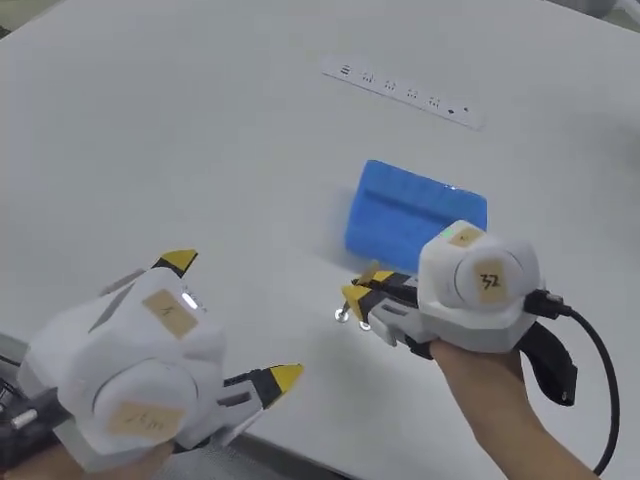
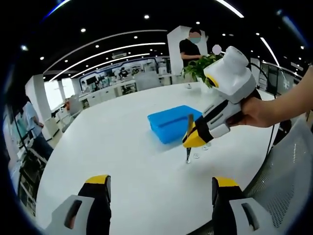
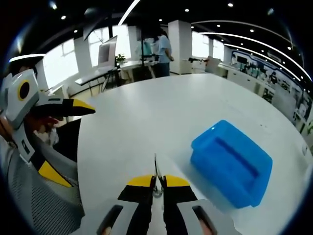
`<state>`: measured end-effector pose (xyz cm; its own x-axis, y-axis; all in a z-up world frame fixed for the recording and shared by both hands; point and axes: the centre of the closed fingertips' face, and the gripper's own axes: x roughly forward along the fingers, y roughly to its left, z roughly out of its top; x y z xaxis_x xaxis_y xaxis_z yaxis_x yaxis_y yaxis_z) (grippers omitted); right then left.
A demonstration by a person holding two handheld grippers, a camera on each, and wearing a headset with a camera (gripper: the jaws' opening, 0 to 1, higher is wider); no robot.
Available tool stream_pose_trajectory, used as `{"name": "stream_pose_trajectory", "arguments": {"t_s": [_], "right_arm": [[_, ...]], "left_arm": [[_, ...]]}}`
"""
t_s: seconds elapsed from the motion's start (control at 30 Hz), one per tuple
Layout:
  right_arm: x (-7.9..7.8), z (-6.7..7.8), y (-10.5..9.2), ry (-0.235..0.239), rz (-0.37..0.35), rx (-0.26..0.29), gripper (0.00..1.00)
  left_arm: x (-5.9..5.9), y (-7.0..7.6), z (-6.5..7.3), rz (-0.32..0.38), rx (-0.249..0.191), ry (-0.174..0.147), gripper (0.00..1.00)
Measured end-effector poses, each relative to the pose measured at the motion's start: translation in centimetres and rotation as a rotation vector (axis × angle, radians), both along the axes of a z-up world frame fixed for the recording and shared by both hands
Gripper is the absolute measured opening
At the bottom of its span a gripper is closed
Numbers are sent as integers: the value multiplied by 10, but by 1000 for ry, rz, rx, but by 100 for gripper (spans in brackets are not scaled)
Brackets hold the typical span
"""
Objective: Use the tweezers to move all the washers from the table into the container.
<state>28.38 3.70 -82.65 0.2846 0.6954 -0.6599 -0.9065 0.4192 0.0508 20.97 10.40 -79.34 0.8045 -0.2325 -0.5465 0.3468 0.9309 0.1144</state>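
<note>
Currently: right gripper (image 1: pixel 362 290) jaws clenched on tweezers (image 2: pixel 189 142), tips down over washers (image 2: pixel 196 156) on counter (image 1: pixel 200 150); container (image 1: pixel 420 215) just beyond; left gripper (image 1: pixel 232 318) released, farther off.

**Bright open hall around a white surface**

A broad white surface (image 1: pixel 200 150) is stretching away, with a white power strip (image 1: pixel 405 92) lying near its far edge. Overhead, long curved light strips (image 2: pixel 117 47) and small spotlights (image 2: pixel 146 16) are glowing against a dark ceiling (image 2: pixel 107 22). A white pillar (image 2: pixel 178 41) is rising beyond the surface, with a leafy plant (image 2: pixel 198 68) sitting beside it. Daylight is pouring through tall windows (image 3: pixel 61 63). A person (image 3: pixel 164 49) is standing among the desks behind. A grey mesh chair back (image 2: pixel 288 166) is leaning at the surface's edge.
</note>
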Motion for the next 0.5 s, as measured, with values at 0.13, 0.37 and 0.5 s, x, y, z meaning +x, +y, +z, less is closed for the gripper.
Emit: {"name": "stream_pose_trajectory", "arguments": {"t_s": [0.13,0.37,0.5], "right_arm": [[1,0,0,4,-9,8,3],[1,-3,-3,0,-21,23,3],[4,-2,-3,27,-37,31,3]], "left_arm": [[0,-1,0,-5,4,1,87],[-1,-1,-2,-12,9,9,87],[-1,-1,-2,-10,13,10,86]]}}
